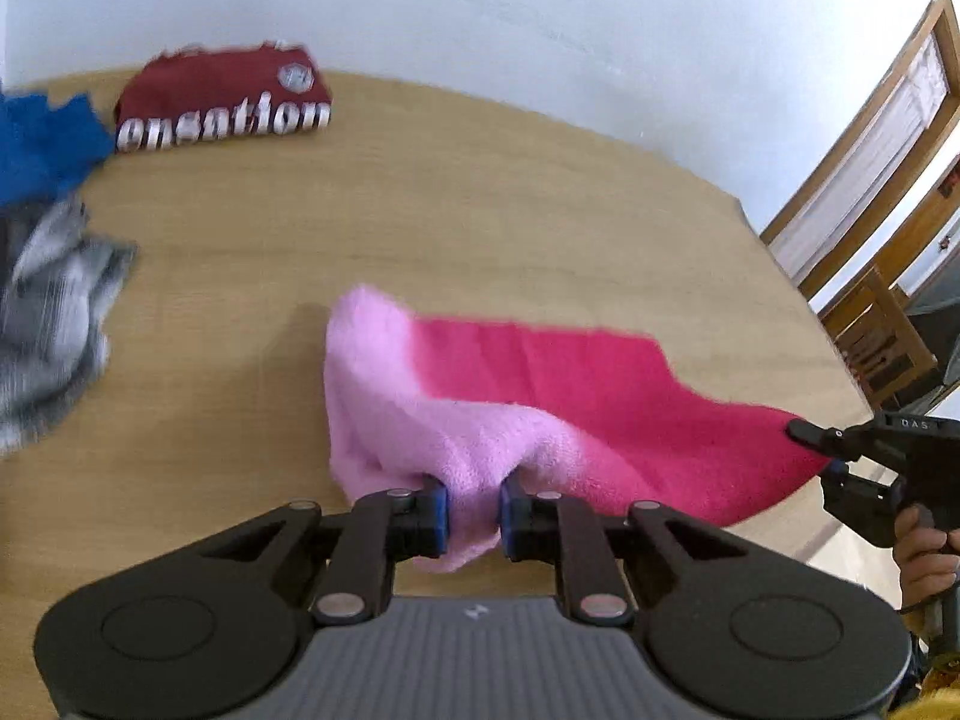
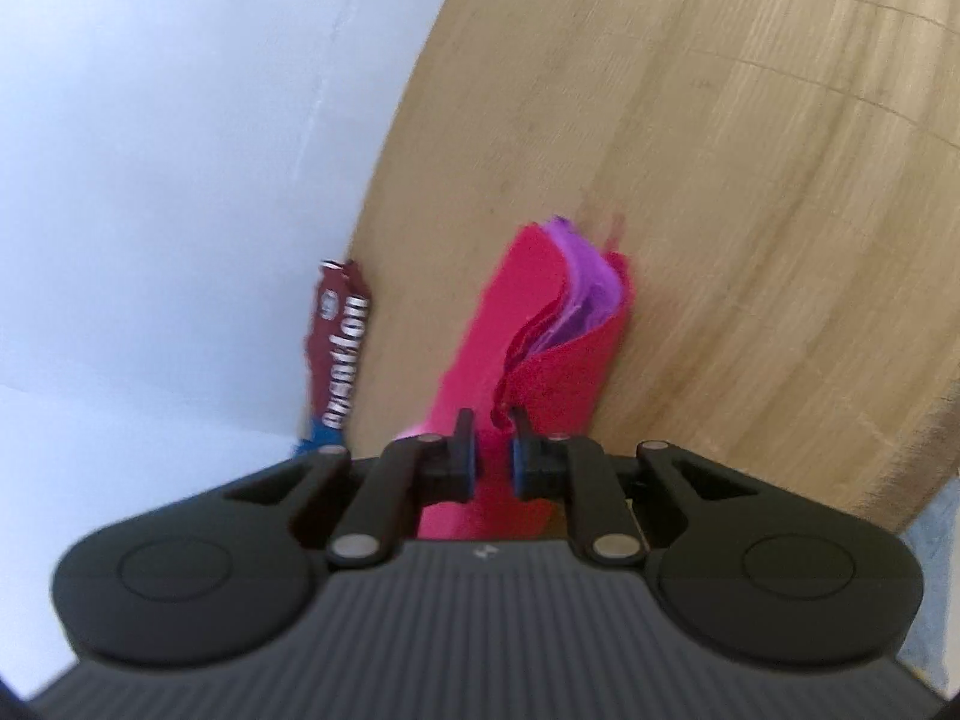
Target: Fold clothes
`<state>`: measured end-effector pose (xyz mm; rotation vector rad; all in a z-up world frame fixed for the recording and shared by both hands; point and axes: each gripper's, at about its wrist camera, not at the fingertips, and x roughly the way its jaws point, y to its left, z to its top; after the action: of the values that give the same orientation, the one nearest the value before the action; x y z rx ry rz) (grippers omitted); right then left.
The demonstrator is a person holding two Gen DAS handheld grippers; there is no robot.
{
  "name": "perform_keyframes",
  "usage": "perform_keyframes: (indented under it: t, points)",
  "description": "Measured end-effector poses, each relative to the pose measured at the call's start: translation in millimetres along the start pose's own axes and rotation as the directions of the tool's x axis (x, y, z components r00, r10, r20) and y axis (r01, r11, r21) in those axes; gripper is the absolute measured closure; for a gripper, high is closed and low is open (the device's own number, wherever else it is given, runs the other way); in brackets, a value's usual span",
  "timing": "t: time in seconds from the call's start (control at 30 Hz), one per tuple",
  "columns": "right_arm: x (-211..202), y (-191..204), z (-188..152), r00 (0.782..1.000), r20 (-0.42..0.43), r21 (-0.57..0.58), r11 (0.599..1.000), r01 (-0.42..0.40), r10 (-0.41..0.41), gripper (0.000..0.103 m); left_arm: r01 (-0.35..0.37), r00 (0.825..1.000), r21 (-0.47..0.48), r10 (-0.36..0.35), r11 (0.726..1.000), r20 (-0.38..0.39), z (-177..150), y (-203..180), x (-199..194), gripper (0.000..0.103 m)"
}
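Observation:
A pink towel [image 1: 540, 396], light pink on one side and hot pink on the other, is held up over the wooden table [image 1: 420, 228]. My left gripper [image 1: 474, 507] is shut on its light pink corner. My right gripper [image 2: 493, 462] is shut on the hot pink edge of the towel [image 2: 558, 324]; it also shows at the right of the left wrist view [image 1: 828, 450], pinching the towel's far corner. The right wrist view is rolled sideways.
A folded maroon shirt with white lettering [image 1: 228, 99] lies at the table's back left, also in the right wrist view [image 2: 342, 336]. A blue garment [image 1: 42, 144] and a grey striped one [image 1: 48, 324] lie at the left. A wooden door and shelf [image 1: 882, 180] stand right.

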<state>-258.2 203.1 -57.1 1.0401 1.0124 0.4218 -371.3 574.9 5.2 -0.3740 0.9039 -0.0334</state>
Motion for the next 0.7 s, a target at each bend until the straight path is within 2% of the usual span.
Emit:
perform_keyframes:
  t: [0.17, 0.3, 0.4, 0.5, 0.63, 0.7]
  points:
    - [31, 26, 35, 1.000, 0.008, -0.019, 1.000, -0.018, 0.018, 0.089, -0.096, 0.995, 0.003, 0.096, 0.995, -0.006, 56, -1, 40, 0.084]
    - [88, 36, 69, 0.999, 0.008, -0.052, 0.998, 0.039, -0.039, 0.089, -0.170, 0.983, -0.052, 0.165, 0.984, -0.084, 90, 11, 102, 0.084]
    - [132, 33, 86, 0.992, -0.001, -0.109, 0.986, 0.125, -0.126, 0.087, -0.234, 0.962, -0.090, 0.218, 0.968, -0.162, 92, 24, 143, 0.081]
    - [178, 20, 88, 0.971, -0.027, -0.173, 0.958, 0.230, -0.238, 0.087, -0.275, 0.950, -0.113, 0.251, 0.955, -0.187, 84, 31, 161, 0.075]
    - [186, 21, 89, 0.975, -0.018, -0.241, 0.947, 0.211, -0.222, 0.084, -0.299, 0.946, -0.049, 0.289, 0.953, -0.148, 81, 20, 152, 0.074]
    - [175, 28, 94, 0.979, -0.004, -0.244, 0.949, 0.199, -0.206, 0.075, -0.298, 0.948, -0.009, 0.295, 0.954, -0.119, 82, 12, 141, 0.070]
